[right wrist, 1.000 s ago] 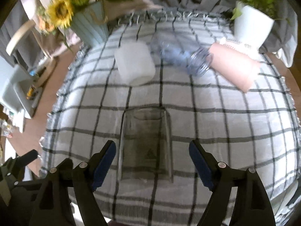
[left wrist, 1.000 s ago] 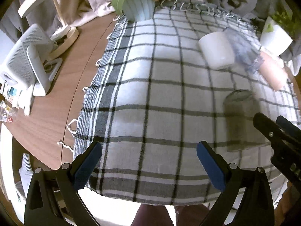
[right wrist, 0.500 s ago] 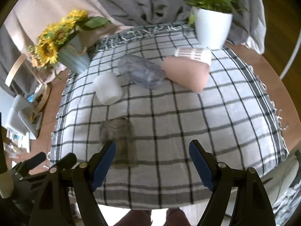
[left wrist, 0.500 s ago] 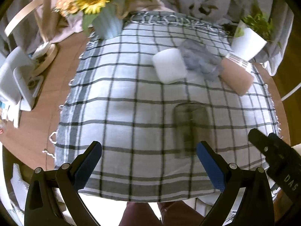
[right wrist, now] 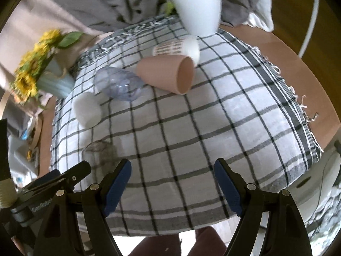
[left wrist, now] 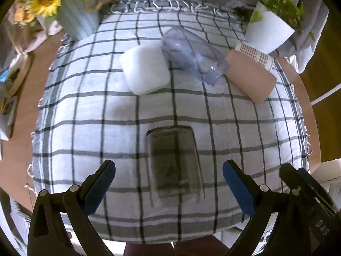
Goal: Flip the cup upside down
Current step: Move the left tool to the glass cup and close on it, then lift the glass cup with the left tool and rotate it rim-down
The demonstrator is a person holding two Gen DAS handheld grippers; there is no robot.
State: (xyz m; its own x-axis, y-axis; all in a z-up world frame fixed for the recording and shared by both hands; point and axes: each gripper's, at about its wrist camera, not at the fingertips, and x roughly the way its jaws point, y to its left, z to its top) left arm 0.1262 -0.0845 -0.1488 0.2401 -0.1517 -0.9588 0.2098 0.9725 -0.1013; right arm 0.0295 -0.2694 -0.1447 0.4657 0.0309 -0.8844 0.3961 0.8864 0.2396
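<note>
A clear smoky glass cup (left wrist: 173, 163) stands on the checked cloth near the front edge; it also shows at the lower left of the right wrist view (right wrist: 97, 152). My left gripper (left wrist: 168, 188) is open, its blue pads on either side of the cup and a little short of it. My right gripper (right wrist: 172, 186) is open and empty, to the right of the glass cup. Farther back lie a white cup (left wrist: 145, 69), a clear bluish cup (left wrist: 191, 54) on its side and a pink cup (right wrist: 168, 75) on its side.
A white plant pot (right wrist: 198, 10) stands at the back right, with a patterned white cup (right wrist: 177, 48) lying before it. A sunflower vase (left wrist: 76, 19) stands at the back left. The checked cloth (right wrist: 213, 128) covers a round wooden table (right wrist: 298, 64).
My left gripper has swung right and closer, so the glass cup now sits between its pads. My right gripper has drawn away to the right, leaving the glass cup at its left.
</note>
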